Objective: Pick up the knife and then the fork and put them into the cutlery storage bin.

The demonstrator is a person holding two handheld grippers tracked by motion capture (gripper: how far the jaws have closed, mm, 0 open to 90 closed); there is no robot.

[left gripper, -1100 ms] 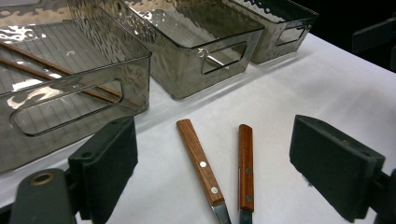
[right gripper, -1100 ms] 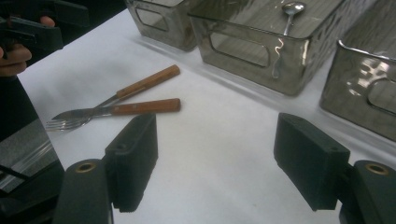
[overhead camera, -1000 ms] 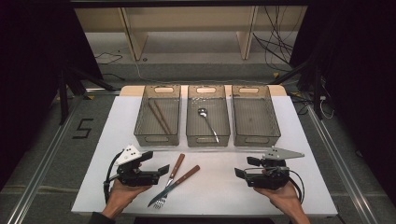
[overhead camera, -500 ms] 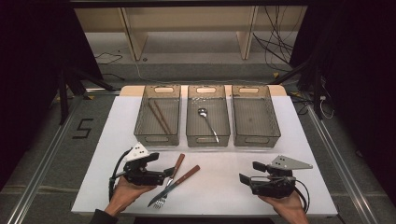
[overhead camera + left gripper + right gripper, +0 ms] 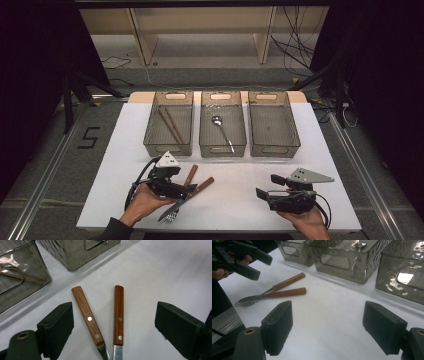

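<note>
High view is showing a white table (image 5: 115, 165) with three grey bins lined up along its far half. Starting at the left, the left bin (image 5: 169, 123) is holding two brown chopsticks (image 5: 170, 125) lying side by side along its length. Just in front of that bin, the left hand (image 5: 145, 201) is gripping the left gripper (image 5: 187, 190), which is pointing rightward with its jaws sitting wide apart over the wooden handles of two pieces of cutlery. Left gripper view is showing those two handles (image 5: 88, 315) lying flat on the table between the jaws, spreading apart toward the bins and closing together toward the camera, with neither jaw touching them. One piece is a fork (image 5: 172, 214), its tines pointing toward the near edge; the other piece's (image 5: 189, 176) working end is hiding under the gripper, so I cannot tell what it is. Moving on, the middle bin (image 5: 222, 124) is holding a metal spoon (image 5: 223, 133) lying at a slant, bowl toward the far end. The right bin (image 5: 273, 124) is standing next to it. Near the front right corner, the right hand (image 5: 309, 225) is holding the right gripper (image 5: 260, 194) pointing leftward, well apart from the cutlery, jaws spread wide and gripping nothing
</note>
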